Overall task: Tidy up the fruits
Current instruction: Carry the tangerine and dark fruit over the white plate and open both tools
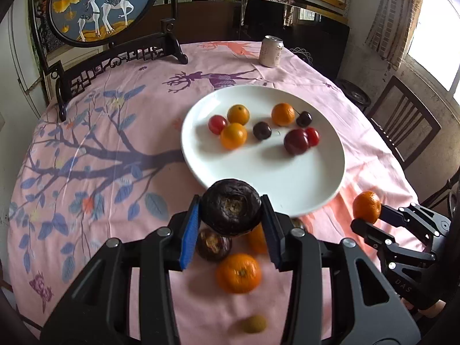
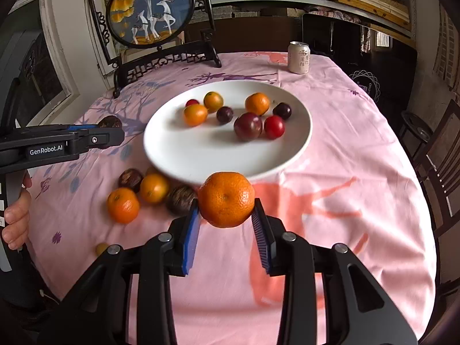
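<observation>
Left wrist: left gripper point(image 1: 231, 224) clamping dark wrinkled fruit point(image 1: 231, 207), probably passionfruit, right gripper point(image 2: 225, 218) clamping mandarin point(image 2: 226, 199); carry level, release over bare plate point(image 1: 273, 178) at 12 o'clock.

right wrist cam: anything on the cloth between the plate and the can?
Nothing stands there. In the right wrist view only bare pink tablecloth with its purple print runs from the white plate to the can.

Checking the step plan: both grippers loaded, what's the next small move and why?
Probably carry both fruits forward over the white plate and set them down. The left gripper is shut on a dark wrinkled fruit and the right gripper on a mandarin, both just short of the plate's near rim. The near half of the plate is bare.
</observation>
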Available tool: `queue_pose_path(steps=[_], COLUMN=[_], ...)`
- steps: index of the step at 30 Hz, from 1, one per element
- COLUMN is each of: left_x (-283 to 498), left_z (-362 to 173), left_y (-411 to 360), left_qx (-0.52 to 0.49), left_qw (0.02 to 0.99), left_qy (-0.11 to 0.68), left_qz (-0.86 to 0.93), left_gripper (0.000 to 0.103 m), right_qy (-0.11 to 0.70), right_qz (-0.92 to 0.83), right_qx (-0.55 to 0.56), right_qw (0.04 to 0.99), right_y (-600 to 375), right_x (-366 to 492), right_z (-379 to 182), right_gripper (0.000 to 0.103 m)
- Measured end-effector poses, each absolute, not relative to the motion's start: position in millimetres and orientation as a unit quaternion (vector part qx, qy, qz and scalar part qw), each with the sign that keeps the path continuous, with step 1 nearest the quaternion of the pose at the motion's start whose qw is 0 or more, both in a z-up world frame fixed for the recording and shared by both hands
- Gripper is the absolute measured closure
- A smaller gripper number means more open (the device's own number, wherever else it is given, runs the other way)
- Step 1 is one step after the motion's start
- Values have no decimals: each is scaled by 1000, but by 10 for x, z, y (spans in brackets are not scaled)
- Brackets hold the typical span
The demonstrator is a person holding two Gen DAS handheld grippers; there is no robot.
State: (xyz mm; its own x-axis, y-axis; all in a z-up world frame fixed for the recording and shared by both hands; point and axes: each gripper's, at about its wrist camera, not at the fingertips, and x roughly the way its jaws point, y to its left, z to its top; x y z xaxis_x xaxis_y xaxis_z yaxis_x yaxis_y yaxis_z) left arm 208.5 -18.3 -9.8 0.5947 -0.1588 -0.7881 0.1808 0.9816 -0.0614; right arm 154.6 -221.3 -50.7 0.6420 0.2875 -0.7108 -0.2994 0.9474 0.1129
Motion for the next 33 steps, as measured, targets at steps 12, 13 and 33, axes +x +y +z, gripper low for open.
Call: queue_pose_path(steps=[12,13,33], left_x=[3428,3451,1933], left_z=[-465,-483,-64], left_y=[-86,-94,103], left_qx=[-31,-31,-34], left_qw=[864,864,920], left_qy=[501,501,387], left_qz=[-43,-44,-51], left_gripper=[62,62,6], right_qy=[395,397,345], right_qz=[128,130,116], right_qx=[-47,-45,-2], right_qw=[909,907,931], right_y=[-2159,-2158,-2378], right_x=[2945,2980,1622], right_z=[-540,-569,-315], right_gripper=[67,67,9])
